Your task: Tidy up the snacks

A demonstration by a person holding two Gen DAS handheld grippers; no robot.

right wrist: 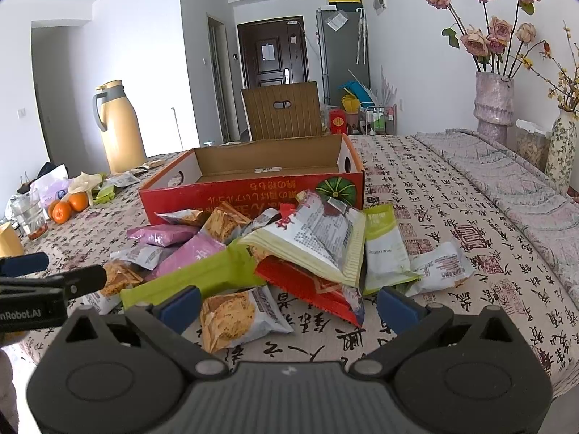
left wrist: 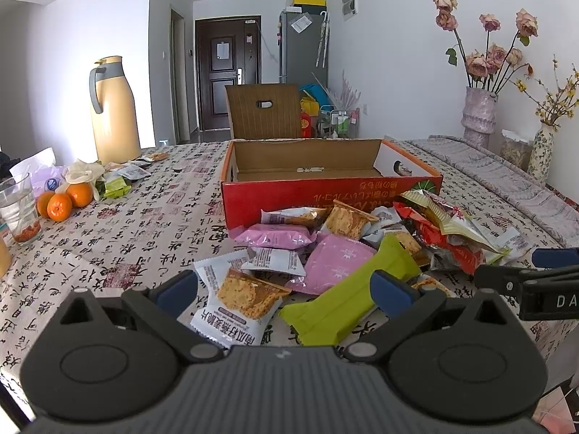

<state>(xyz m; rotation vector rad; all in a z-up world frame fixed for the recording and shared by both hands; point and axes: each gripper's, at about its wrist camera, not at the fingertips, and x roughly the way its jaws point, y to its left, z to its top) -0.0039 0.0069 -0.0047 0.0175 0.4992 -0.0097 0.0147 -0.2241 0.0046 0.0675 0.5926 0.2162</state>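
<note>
At the near edge of the table, the left gripper (left wrist: 286, 289) hangs low with its blue-padded fingers (left wrist: 177, 289) spread wide, holding nothing; a white cracker packet (left wrist: 239, 307) and a long lime-green wrapper (left wrist: 347, 293) lie between and just ahead of them. To its right, the right gripper (right wrist: 289, 305) is likewise spread and empty, over another cracker packet (right wrist: 235, 316) and a red wrapper (right wrist: 315, 289). Beyond both sits the loose snack pile: pink packets (left wrist: 333, 262), a large cream-and-red bag (right wrist: 318, 238), a pale green sachet (right wrist: 383, 249). Behind the pile, touching it, a red cardboard box (left wrist: 325, 195) stands open, nearly empty. Far left on the calligraphy tablecloth (left wrist: 144, 224): oranges (left wrist: 65, 200), a glass (left wrist: 18, 209), a tan thermos jug (left wrist: 114, 108). Far right: dried roses in a vase (right wrist: 494, 101).
</note>
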